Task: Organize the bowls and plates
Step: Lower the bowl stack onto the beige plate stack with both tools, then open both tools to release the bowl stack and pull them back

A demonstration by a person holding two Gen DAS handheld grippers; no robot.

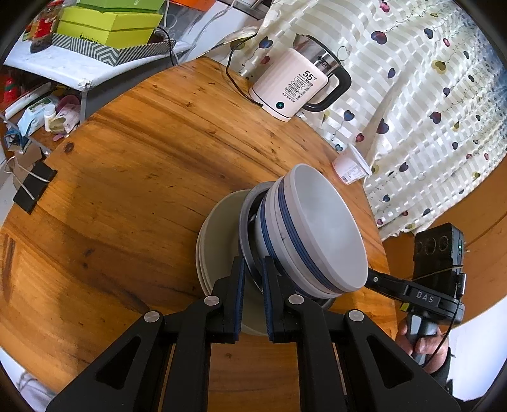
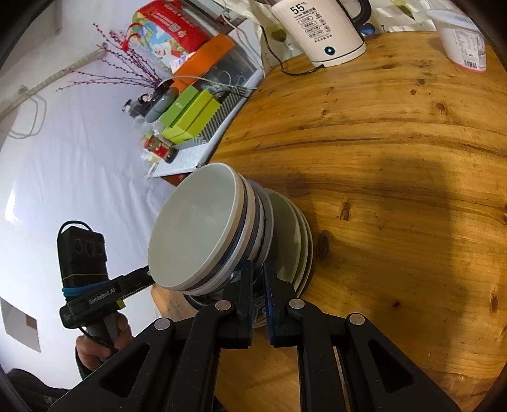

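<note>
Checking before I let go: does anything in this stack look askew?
The nested bowls sit off-centre on the plates, toward one edge rather than the middle. Both grippers, left and right, pinch the grey bowl's rim.

Both tongs [image 1: 253, 285] [image 2: 258, 285] nearly closed, clamping.

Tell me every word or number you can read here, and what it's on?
"55°C": kettle display, in both views.
"DAS": right gripper body.
"GenRobot.AI": left gripper body, faint.
Kettle button labels, yogurt cup print, red package and green boxes: too small to read.
</note>
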